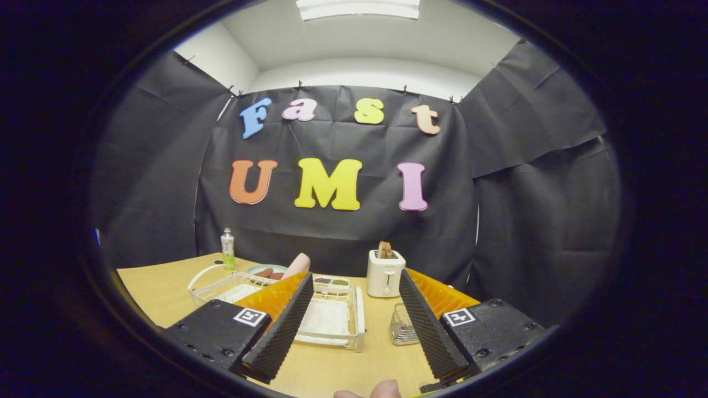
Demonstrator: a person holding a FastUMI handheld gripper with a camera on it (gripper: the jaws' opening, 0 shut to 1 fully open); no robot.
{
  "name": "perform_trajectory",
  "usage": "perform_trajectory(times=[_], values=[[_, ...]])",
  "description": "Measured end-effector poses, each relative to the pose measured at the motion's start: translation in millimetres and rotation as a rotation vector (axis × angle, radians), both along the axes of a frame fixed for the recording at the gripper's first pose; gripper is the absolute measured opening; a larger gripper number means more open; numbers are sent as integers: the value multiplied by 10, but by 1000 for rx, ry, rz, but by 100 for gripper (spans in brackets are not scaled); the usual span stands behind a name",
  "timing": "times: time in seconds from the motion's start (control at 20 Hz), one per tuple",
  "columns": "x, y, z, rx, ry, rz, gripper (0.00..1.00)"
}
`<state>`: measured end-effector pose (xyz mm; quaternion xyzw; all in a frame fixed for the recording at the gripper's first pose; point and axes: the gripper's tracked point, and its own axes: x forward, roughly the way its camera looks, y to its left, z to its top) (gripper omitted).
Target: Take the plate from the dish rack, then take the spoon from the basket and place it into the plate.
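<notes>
1. I am holding my gripper [354,309] above the near edge of the worktop [160,287], fingers spread wide and grasping nothing.
2. I am looking for the plate: something pink [297,265] is sticking up at about 11 o'clock beyond my left finger, near the far end of the dish rack [332,320]. I judge it to be the plate on edge, though my finger is covering its lower part.
3. The rack itself is lying just ahead, between my fingers and towards 11 o'clock, a white towel-like pad in its near section.
4. The small wire basket [402,327] is standing at 1 o'clock, tucked against my right finger; I cannot tell whether the spoon is showing inside.
5. To do this step well, I am planning to move forward and left over the rack, keep the fingers apart, and line them up across the plate's rim.
6. I am minding the toaster [385,272] at 12 o'clock, and the bottle [227,249] and bowl [265,271] farther left.
</notes>
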<state>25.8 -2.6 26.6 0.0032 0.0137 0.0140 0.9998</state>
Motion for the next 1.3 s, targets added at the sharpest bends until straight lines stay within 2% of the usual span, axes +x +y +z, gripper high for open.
perform_trajectory(times=[0.3,0.65,0.95,1.3], values=[[415,336,306,56,144,155,100],[1152,654,519,45,398,227,100],[1668,954,73,19,687,251,100],[2061,1108,-574,128,905,204,100]])
